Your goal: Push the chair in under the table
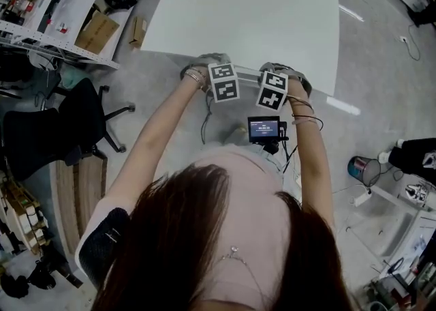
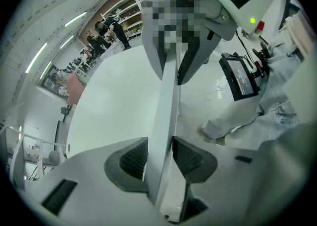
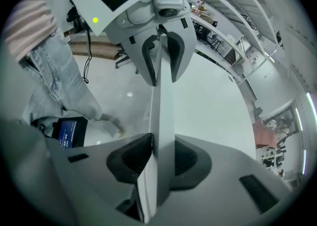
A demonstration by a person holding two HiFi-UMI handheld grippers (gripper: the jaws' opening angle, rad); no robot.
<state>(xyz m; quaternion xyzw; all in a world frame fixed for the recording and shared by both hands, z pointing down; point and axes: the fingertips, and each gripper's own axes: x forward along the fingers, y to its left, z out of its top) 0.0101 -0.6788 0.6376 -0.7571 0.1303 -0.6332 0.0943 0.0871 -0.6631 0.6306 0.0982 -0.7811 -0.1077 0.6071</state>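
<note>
A white table [image 1: 238, 9] stands in front of me, its near edge at my hands. A black office chair [image 1: 61, 122] sits well off to the left on the floor, away from the table and from both grippers. My left gripper [image 1: 216, 65] and right gripper [image 1: 278, 71] sit side by side on that near edge. In the left gripper view the left gripper [image 2: 161, 158] has the table's edge [image 2: 166, 101] between its pads, both pressing on it. In the right gripper view the right gripper [image 3: 162, 155] clamps the same edge [image 3: 162, 91], and the other gripper shows further along it.
Shelving [image 1: 61, 3] runs along the upper left with a cardboard box [image 1: 95, 30] and a smaller box [image 1: 138, 30] on the floor by the table's left corner. A small screen device [image 1: 264, 127] hangs at my waist. A blue-rimmed bin [image 1: 361, 170] and cables lie at the right.
</note>
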